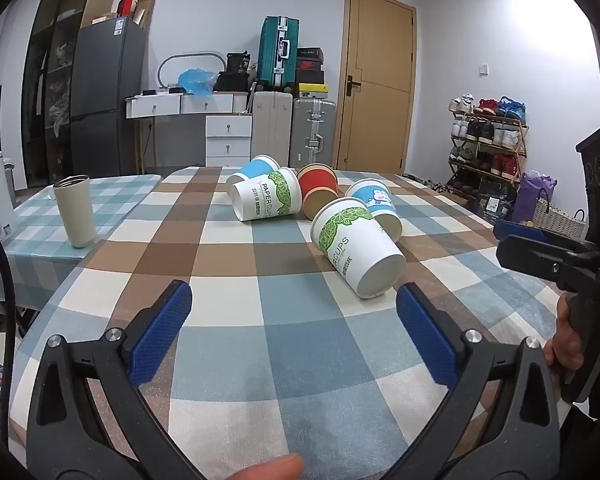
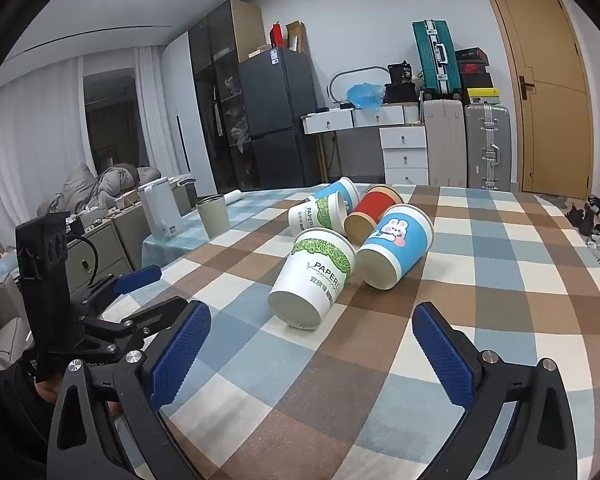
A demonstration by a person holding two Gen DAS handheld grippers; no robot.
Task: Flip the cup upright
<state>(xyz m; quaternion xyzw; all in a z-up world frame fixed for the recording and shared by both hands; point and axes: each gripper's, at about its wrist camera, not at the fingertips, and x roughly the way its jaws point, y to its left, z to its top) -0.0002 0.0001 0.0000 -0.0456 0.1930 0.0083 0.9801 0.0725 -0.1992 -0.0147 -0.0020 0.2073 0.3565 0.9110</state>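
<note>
My left claw (image 1: 294,300) is spread wide and holds nothing; my right claw (image 2: 312,324) is likewise wide open and empty, both hovering low over the checked bench (image 1: 260,360). Just ahead of both lies the nearest cup (image 1: 356,250), white with green leaves, on its side with its base toward me and its mouth pointing away; it sits closer to my right finger in the left view and roughly between the fingers in the right view. I judge this to be the approach step, with no cup gripped yet. Next I would need to close one claw across that cup's wall, gently since paper crushes, then lift and swing the base down. Behind it I count four more tipped cups: a bunny cup (image 2: 396,246) touching or just beside it, a red cup (image 2: 374,212), a second green cup (image 1: 266,200) and a plain blue cup (image 1: 256,168). That makes five cups, all lying down. One tumbler (image 1: 75,212) stands upright well off to the left.
</note>
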